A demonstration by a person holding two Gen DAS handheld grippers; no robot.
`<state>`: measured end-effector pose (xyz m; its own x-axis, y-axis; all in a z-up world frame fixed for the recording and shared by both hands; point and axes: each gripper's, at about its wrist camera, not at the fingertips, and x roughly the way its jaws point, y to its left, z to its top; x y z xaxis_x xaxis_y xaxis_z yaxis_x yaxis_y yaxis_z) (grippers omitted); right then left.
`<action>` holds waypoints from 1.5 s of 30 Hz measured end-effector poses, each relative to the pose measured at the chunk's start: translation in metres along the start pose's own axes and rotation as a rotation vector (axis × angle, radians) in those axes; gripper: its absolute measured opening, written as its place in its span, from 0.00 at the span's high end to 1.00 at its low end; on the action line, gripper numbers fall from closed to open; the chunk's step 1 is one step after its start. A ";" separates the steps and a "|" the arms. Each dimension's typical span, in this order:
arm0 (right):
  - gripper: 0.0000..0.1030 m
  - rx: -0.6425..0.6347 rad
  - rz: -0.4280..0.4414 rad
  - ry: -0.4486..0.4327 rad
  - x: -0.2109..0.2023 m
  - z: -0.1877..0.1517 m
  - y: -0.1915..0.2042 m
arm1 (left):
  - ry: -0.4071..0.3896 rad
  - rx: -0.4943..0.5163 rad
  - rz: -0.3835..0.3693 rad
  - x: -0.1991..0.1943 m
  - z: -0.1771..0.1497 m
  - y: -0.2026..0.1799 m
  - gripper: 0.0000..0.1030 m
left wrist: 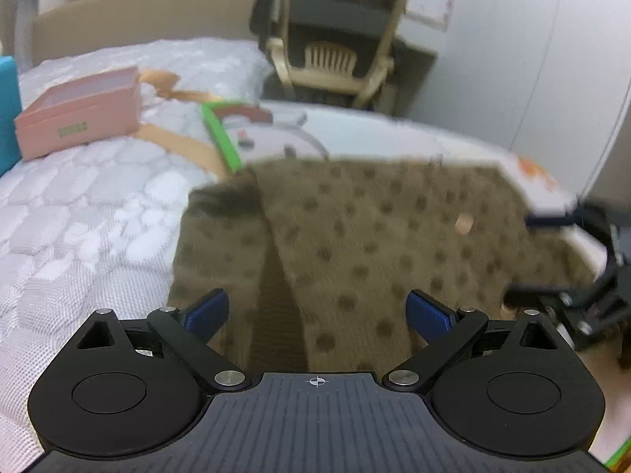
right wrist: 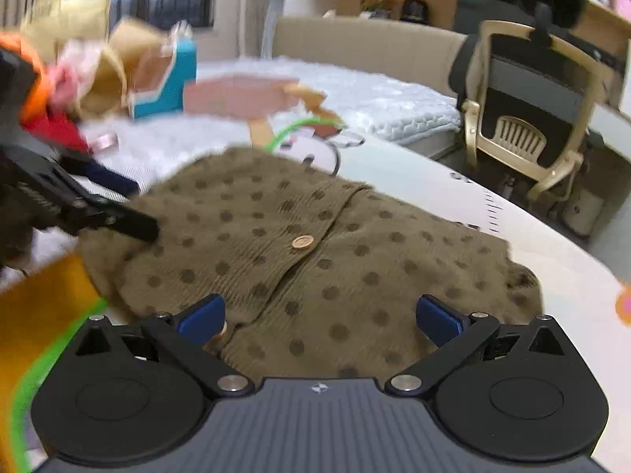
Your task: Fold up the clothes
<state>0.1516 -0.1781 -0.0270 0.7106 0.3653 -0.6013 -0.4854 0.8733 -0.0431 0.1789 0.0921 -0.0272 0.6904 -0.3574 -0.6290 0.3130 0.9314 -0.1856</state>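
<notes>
An olive-brown knitted cardigan with dark dots (left wrist: 374, 236) lies flat on a white mat, its buttoned front facing up with a tan button (right wrist: 303, 241) showing. My left gripper (left wrist: 317, 311) hovers open over the garment's near edge, with nothing between its blue pads. My right gripper (right wrist: 319, 317) is open too, just above the cardigan's (right wrist: 315, 268) lower edge, and holds nothing. The left wrist view also catches the right gripper (left wrist: 520, 254) at the cardigan's right side. In the right wrist view the left gripper (right wrist: 144, 209) sits at the cardigan's left side.
A pink box (left wrist: 79, 118) and a teal box (left wrist: 8, 110) rest on the white quilted bed (left wrist: 79, 216) to the left. A beige office chair (right wrist: 524, 118) stands behind the table. A green-edged printed mat (left wrist: 221, 138) lies under the cardigan.
</notes>
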 end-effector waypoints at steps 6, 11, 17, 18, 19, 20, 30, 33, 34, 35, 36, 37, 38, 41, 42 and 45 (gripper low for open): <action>0.00 0.169 -0.031 0.093 -0.002 -0.023 -0.026 | -0.037 -0.005 -0.240 0.011 0.013 -0.031 0.03; 0.00 0.135 -0.111 0.141 0.006 -0.022 -0.008 | 0.005 0.061 -0.173 0.028 0.000 -0.045 0.03; 0.00 0.193 -0.085 0.058 -0.013 -0.008 -0.024 | 0.019 0.089 -0.183 0.022 -0.004 -0.039 0.03; 0.00 0.212 -0.096 0.043 -0.014 -0.005 -0.028 | 0.019 0.088 -0.184 0.023 -0.004 -0.039 0.03; 0.00 0.224 -0.108 0.048 -0.011 -0.002 -0.032 | 0.018 0.085 -0.182 0.023 -0.004 -0.039 0.03; 0.00 0.226 -0.127 0.075 -0.003 -0.002 -0.036 | 0.016 0.083 -0.180 0.024 -0.005 -0.040 0.02; 0.00 0.277 -0.172 0.084 0.019 -0.021 -0.045 | -0.024 0.162 -0.055 0.028 -0.014 -0.066 0.00; 0.00 0.292 -0.186 0.060 0.017 -0.025 -0.042 | -0.052 0.227 0.035 0.032 -0.022 -0.082 0.00; 0.00 0.296 -0.187 0.049 0.015 -0.027 -0.041 | -0.062 0.254 0.061 0.033 -0.026 -0.086 0.00; 0.00 0.294 -0.187 0.032 0.013 -0.030 -0.040 | -0.065 0.270 0.073 0.034 -0.028 -0.088 0.00; 0.00 0.290 -0.187 0.017 0.011 -0.033 -0.039 | -0.065 0.270 0.072 0.034 -0.028 -0.087 0.00; 0.00 0.290 -0.185 0.011 0.010 -0.035 -0.039 | -0.066 0.270 0.072 0.034 -0.028 -0.087 0.00; 0.00 0.290 -0.185 0.011 0.010 -0.034 -0.039 | -0.067 0.270 0.072 0.034 -0.028 -0.087 0.00; 0.00 0.283 -0.191 0.014 0.011 -0.034 -0.038 | -0.070 0.269 0.071 0.033 -0.028 -0.086 0.00; 0.00 0.283 -0.191 0.014 0.011 -0.034 -0.038 | -0.071 0.269 0.070 0.033 -0.028 -0.086 0.00; 0.00 0.283 -0.190 0.014 0.011 -0.033 -0.038 | -0.073 0.269 0.069 0.033 -0.029 -0.085 0.00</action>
<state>0.1613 -0.2183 -0.0589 0.7667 0.1842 -0.6150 -0.1824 0.9810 0.0664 0.1566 0.0032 -0.0540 0.7586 -0.3066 -0.5749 0.4185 0.9055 0.0694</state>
